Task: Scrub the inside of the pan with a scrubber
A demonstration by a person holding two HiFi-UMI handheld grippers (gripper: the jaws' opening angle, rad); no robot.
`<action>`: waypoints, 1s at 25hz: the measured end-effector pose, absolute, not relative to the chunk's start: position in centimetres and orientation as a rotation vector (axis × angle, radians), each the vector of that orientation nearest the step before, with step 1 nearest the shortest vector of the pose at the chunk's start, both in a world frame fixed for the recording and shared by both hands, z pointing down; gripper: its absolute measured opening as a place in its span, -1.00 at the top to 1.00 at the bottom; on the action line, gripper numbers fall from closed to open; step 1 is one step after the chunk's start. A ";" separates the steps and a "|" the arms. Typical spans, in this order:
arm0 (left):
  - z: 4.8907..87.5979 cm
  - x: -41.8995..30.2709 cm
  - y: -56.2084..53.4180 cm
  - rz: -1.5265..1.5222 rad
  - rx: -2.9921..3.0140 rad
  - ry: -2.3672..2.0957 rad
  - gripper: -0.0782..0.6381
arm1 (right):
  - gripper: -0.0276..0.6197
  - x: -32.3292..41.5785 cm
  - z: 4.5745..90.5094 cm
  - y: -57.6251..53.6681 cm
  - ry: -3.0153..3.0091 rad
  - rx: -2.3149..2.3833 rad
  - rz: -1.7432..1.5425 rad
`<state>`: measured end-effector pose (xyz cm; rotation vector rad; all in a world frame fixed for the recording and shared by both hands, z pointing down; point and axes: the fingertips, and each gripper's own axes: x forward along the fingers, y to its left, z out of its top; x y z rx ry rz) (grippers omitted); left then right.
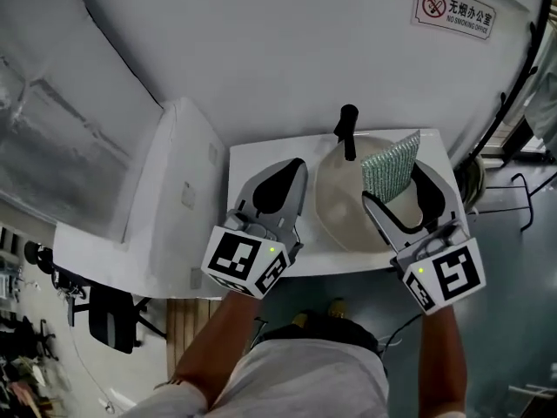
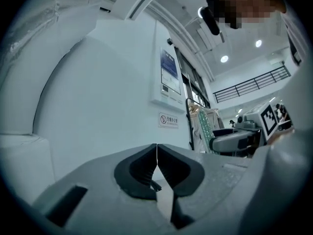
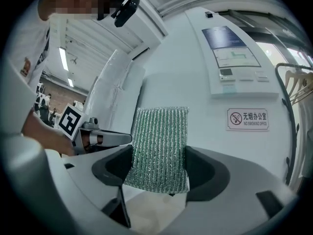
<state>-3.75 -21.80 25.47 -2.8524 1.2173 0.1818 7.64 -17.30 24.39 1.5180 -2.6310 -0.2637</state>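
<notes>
Head view: right gripper (image 1: pixel 396 188) clamps the scrubber (image 1: pixel 392 162) over the pan (image 1: pixel 339 212), handle (image 1: pixel 347 131) pointing twelve o'clock; left gripper (image 1: pixel 291 171), clenched empty, waits at its nine o'clock

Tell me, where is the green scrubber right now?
The scrubber is clamped in the right gripper, at the head view's right, over the pan and just right of its black handle.

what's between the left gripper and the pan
Only a narrow strip of bare white table separates the left gripper and the pan, seen in the head view.
</notes>
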 end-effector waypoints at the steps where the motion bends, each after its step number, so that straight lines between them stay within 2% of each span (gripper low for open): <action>1: 25.8 -3.6 -22.2 0.163 -2.848 1.242 0.73 | -0.13 7.8 24.6 -17.8 -2.635 1.495 -0.261; 17: 34.6 -2.3 -26.2 -0.202 -2.914 1.547 0.72 | -0.13 7.7 32.6 -23.4 -2.580 1.191 -0.068; 20: 36.2 -2.0 -26.7 -0.269 -2.947 1.559 0.55 | -0.13 7.6 34.7 -23.9 -2.540 1.135 -0.023; 25: 39.3 -1.4 -27.1 -0.432 -2.995 1.559 0.40 | -0.13 7.0 38.0 -24.5 -2.483 1.044 0.034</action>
